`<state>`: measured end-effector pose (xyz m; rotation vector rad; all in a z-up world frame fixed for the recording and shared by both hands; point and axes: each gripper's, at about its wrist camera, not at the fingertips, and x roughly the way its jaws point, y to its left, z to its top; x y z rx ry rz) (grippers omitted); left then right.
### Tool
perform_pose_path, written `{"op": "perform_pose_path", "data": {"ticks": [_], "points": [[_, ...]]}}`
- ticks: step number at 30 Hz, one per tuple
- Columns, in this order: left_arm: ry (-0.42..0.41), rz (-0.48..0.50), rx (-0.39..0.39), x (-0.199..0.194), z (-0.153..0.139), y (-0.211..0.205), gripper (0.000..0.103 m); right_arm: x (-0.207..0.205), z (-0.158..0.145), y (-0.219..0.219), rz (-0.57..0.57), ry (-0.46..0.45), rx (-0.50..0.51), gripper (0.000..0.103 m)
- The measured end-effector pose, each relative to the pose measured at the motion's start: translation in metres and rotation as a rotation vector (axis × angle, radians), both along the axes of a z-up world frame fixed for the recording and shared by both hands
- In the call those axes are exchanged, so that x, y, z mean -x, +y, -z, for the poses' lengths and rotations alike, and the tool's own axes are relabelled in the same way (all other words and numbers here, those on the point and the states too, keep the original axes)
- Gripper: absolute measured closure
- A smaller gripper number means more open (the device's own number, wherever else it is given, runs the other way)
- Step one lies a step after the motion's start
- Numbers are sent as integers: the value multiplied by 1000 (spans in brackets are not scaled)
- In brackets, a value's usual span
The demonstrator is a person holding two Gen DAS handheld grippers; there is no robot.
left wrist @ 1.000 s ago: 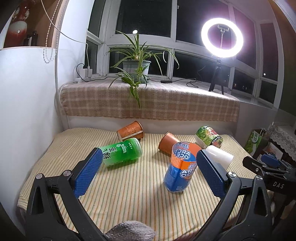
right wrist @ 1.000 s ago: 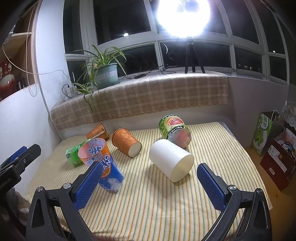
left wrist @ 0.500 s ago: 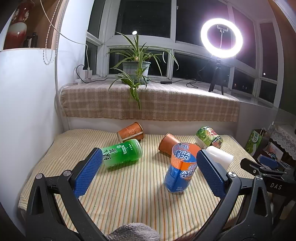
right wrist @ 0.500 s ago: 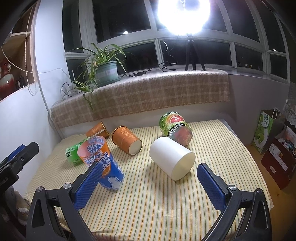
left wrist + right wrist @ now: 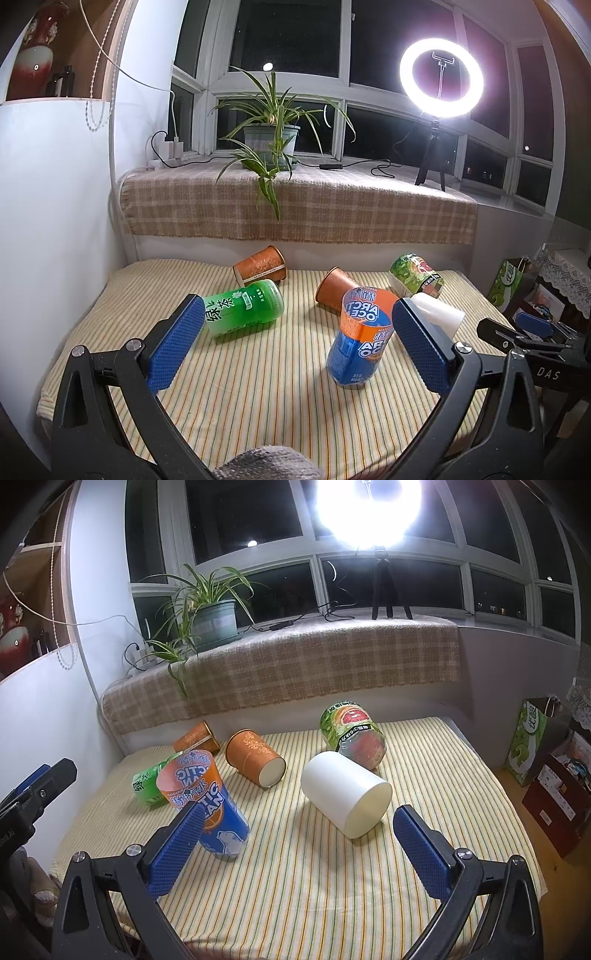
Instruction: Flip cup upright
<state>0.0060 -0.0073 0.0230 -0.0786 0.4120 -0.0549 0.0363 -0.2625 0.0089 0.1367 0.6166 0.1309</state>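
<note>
Left claw [image 5: 299, 343] wide, unchanged; right claw [image 5: 299, 849] wide too (both empty); white cup [image 5: 345, 799] unmoved, on side.

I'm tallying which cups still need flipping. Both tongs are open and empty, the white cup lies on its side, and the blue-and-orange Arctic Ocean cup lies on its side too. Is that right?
Not quite: the Arctic Ocean cup is standing, mouth up and leaning, as the right wrist view shows. The white cup does lie on its side, and both the left tongs and right tongs are open and empty.
</note>
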Motion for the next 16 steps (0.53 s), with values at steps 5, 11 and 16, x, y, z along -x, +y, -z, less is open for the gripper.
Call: {"op": "perform_pose_path", "data": {"ticks": [5, 11, 16], "points": [[1, -1, -1, 0, 0, 0, 0, 0, 0, 1, -3, 1, 1, 0], [-2, -1, -1, -1, -2, 0, 0, 0, 1, 3, -4, 1, 5, 0], [-4, 0, 0, -2, -5, 1, 0, 0, 1, 3, -6, 3, 4, 0]]}}
